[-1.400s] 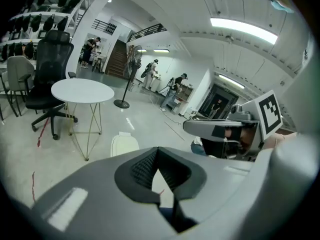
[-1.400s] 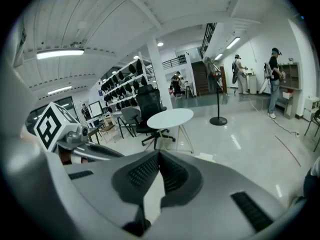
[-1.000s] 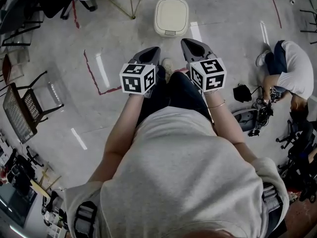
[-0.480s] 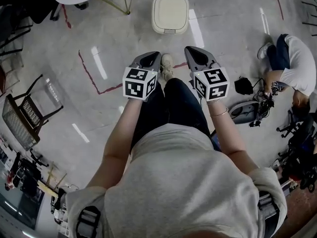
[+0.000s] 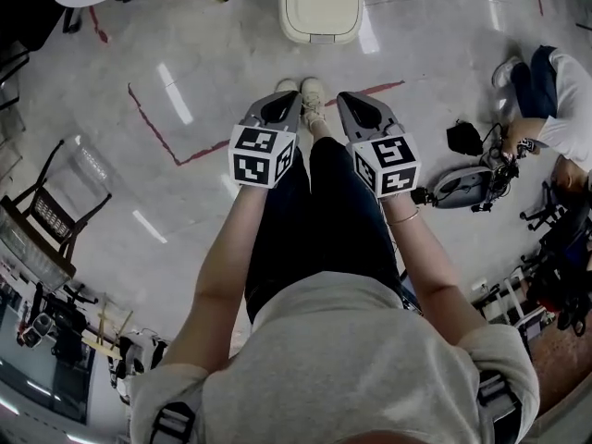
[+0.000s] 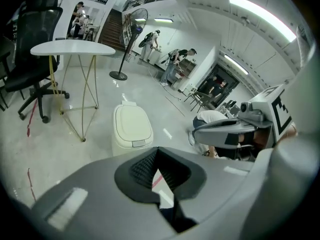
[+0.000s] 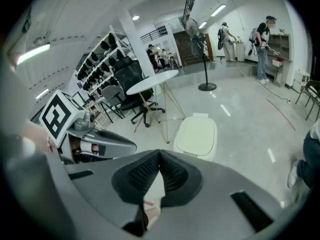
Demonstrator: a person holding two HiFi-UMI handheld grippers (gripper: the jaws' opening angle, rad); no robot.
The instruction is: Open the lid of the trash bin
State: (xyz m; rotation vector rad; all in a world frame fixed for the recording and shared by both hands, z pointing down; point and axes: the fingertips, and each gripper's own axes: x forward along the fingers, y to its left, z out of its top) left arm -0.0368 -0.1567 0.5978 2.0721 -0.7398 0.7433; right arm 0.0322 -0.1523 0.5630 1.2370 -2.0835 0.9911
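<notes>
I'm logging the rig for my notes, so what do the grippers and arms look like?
The left gripper and right gripper are grey shells with black ribbed pads, each carrying a white cube of black square markers. Short light sleeves; a thin bracelet on the right wrist.

Showing a cream bin (image 5: 321,7) standing upright on the floor at 12 o'clock in the head view, running off the top edge. Keeping its rounded-rectangular lid (image 6: 132,124) lying flat and shut, a small tab facing 6 o'clock, the hinge block sitting at 12 o'clock.
</notes>
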